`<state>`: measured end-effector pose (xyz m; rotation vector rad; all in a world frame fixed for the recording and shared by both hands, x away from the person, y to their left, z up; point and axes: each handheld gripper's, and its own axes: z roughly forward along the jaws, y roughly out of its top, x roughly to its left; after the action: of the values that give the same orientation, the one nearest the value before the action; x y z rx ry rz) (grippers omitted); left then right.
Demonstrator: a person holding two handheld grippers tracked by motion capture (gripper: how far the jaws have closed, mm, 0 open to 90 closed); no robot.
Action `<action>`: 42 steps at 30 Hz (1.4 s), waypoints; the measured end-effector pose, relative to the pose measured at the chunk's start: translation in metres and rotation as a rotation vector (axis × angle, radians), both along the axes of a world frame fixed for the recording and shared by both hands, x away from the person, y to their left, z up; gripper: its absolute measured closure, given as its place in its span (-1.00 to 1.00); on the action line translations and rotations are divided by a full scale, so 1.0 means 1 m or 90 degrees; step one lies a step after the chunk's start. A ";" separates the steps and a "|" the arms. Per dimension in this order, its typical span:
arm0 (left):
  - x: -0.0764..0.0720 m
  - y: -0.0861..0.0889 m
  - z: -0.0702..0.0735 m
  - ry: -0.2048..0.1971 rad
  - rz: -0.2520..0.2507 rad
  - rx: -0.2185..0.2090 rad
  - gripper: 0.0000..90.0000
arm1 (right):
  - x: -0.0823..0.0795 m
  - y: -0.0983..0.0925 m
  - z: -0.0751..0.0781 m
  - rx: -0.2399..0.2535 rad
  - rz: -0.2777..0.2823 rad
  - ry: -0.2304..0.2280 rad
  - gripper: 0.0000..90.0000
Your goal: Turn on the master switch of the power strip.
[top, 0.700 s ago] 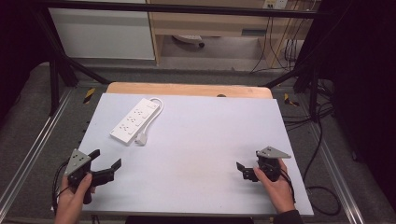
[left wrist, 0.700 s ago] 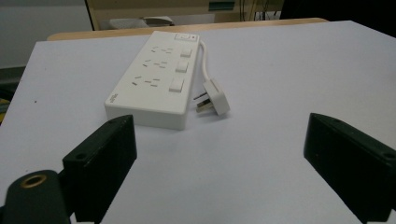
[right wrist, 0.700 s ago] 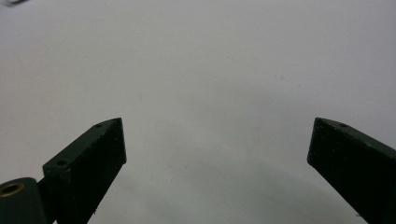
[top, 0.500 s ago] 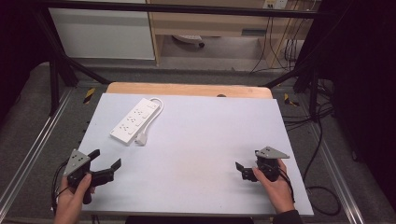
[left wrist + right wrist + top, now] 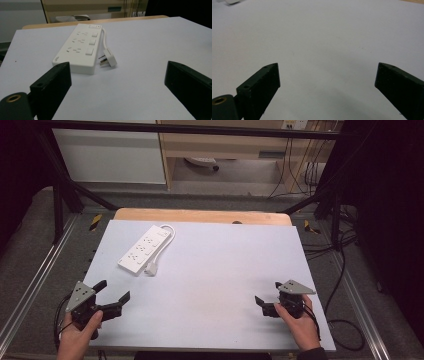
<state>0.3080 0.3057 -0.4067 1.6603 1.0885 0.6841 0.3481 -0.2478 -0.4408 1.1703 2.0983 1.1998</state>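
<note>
Nothing begun yet, judging by the layout: white power strip (image 5: 144, 249) lying untouched in the upper left of the table (image 5: 215, 270), plug (image 5: 108, 57) just beside it. Left gripper (image 5: 112, 295) wide open, lower left; right gripper (image 5: 260, 306) wide open, lower right, empty. Cord partly hidden behind the strip.

Even overhead light brightens the pale table (image 5: 210, 285) while the surroundings sink into darkness; both gripper views look soft, with faint shadows and no glare
</note>
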 end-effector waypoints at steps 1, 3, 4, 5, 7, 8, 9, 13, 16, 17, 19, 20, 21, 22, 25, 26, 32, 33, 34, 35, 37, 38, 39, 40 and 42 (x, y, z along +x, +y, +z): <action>0.000 0.000 0.000 0.000 0.000 0.000 -0.84 | 0.000 0.001 0.000 0.001 -0.003 0.001 -0.86; 0.000 -0.001 0.001 -0.004 -0.002 -0.004 -0.85 | 0.001 0.004 0.000 0.000 -0.003 0.001 -0.87; -0.001 -0.001 0.001 -0.007 -0.003 -0.001 -0.85 | 0.001 0.006 0.000 -0.002 -0.002 0.003 -0.87; -0.001 -0.001 0.001 -0.007 -0.005 -0.001 -0.85 | 0.002 0.007 -0.001 -0.005 0.001 0.002 -0.88; -0.001 -0.001 0.002 -0.008 -0.006 -0.002 -0.85 | 0.002 0.009 -0.001 -0.009 0.005 0.001 -0.88; -0.001 -0.001 0.002 -0.010 -0.005 -0.005 -0.85 | 0.002 0.010 -0.001 -0.009 0.007 0.002 -0.89; -0.001 -0.001 0.003 -0.010 -0.003 -0.006 -0.85 | 0.002 0.010 -0.001 -0.009 0.007 0.002 -0.89; 0.000 -0.001 0.005 -0.017 -0.005 -0.014 -0.85 | 0.002 0.012 -0.001 -0.012 0.005 0.004 -0.90; 0.003 -0.001 0.007 -0.018 -0.002 -0.018 -0.85 | 0.003 0.013 -0.001 -0.012 0.008 -0.001 -0.89; 0.005 -0.001 0.008 -0.018 0.001 -0.018 -0.85 | 0.003 0.013 -0.001 -0.012 0.008 -0.001 -0.89; 0.008 -0.001 0.009 -0.014 0.003 -0.014 -0.85 | 0.003 0.014 -0.001 -0.015 0.011 0.000 -0.89; 0.009 -0.002 0.010 -0.013 0.003 -0.015 -0.84 | 0.003 0.014 -0.002 -0.014 0.011 0.001 -0.89; 0.010 -0.002 0.011 -0.012 0.003 -0.013 -0.84 | 0.003 0.014 -0.002 -0.014 0.011 0.001 -0.89; 0.011 -0.003 0.011 -0.012 0.001 -0.013 -0.85 | 0.003 0.014 -0.001 -0.013 0.011 0.002 -0.89; 0.014 -0.004 0.014 -0.007 -0.007 -0.013 -0.85 | 0.003 0.014 -0.001 -0.011 0.011 -0.001 -0.89; 0.014 -0.004 0.014 -0.007 -0.007 -0.013 -0.85 | 0.003 0.014 -0.001 -0.012 0.013 0.001 -0.88; 0.021 -0.003 0.017 -0.004 -0.006 -0.012 -0.83 | 0.003 0.014 -0.001 -0.011 0.013 0.001 -0.89; 0.022 -0.003 0.018 -0.003 -0.004 -0.014 -0.83 | 0.003 0.014 -0.001 -0.010 0.012 0.000 -0.89; 0.023 -0.002 0.019 -0.003 -0.003 -0.012 -0.83 | 0.003 0.014 -0.001 -0.010 0.012 0.000 -0.89; 0.025 -0.002 0.020 -0.002 -0.002 -0.011 -0.82 | 0.003 0.014 -0.001 -0.010 0.012 0.003 -0.89; 0.027 -0.001 0.021 0.000 0.000 -0.012 -0.83 | 0.003 0.014 -0.001 -0.010 0.011 0.005 -0.90; 0.028 0.000 0.021 0.001 0.000 -0.010 -0.83 | 0.003 0.014 -0.001 -0.011 0.010 0.002 -0.91; 0.029 0.000 0.022 0.001 0.001 -0.008 -0.83 | 0.003 0.014 -0.001 -0.011 0.010 0.002 -0.91; 0.030 0.001 0.022 0.000 0.003 -0.010 -0.83 | 0.003 0.014 -0.001 -0.013 0.009 0.002 -0.91; 0.032 0.003 0.023 0.002 0.006 -0.012 -0.83 | 0.003 0.014 -0.001 -0.013 0.008 0.002 -0.91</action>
<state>0.3396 0.3082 -0.3839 1.6428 1.1019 0.6753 0.3509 -0.2340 -0.4417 1.1515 2.1182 1.1816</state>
